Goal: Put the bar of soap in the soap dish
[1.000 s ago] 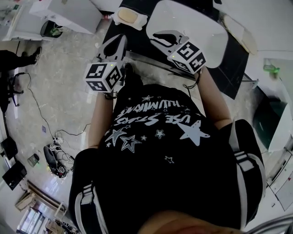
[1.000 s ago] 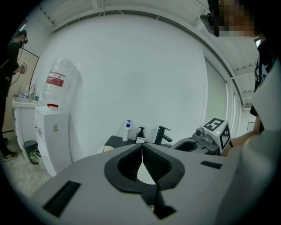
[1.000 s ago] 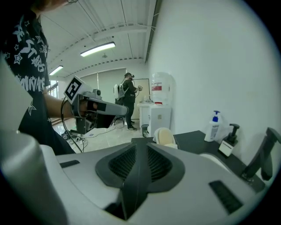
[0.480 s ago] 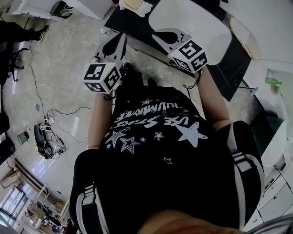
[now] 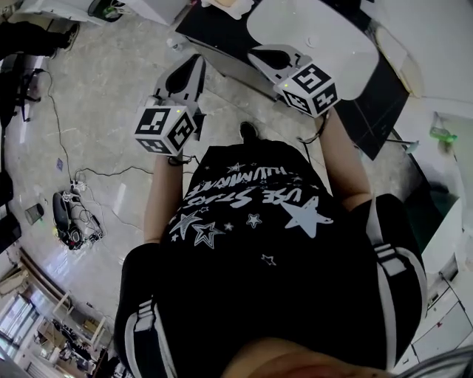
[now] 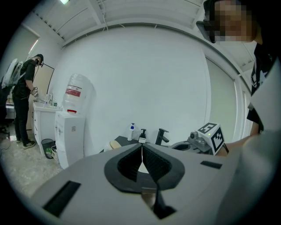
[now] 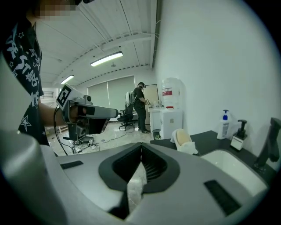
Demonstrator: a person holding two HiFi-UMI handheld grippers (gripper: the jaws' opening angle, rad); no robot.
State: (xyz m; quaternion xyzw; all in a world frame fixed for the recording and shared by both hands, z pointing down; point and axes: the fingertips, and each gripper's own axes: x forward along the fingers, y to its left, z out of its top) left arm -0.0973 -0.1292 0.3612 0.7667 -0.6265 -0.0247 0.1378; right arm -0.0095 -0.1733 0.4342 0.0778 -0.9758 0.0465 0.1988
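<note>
A tan bar of soap (image 7: 183, 136) lies in the white soap dish (image 7: 191, 148) at the left end of the dark counter (image 7: 210, 139). In the head view the dish (image 5: 236, 7) is cut off by the top edge. My right gripper (image 7: 141, 148) is shut and empty, held over the near side of the sink, well short of the dish. My left gripper (image 6: 142, 146) is shut too, with nothing between its jaws. In the head view my left gripper (image 5: 186, 68) hangs over the floor in front of the counter and my right gripper (image 5: 260, 53) over the sink's rim.
A white sink (image 5: 325, 33) is set in the counter, with a black tap (image 6: 161, 136) and two pump bottles (image 7: 225, 124) behind it. A water dispenser (image 6: 70, 125) stands left of the counter. Another person (image 6: 22, 103) stands farther off. Cables (image 5: 70, 214) lie on the floor.
In the head view the counter and soap dish have slid toward the top edge. Both grippers have drawn back from the counter, the left one now over the floor.
</note>
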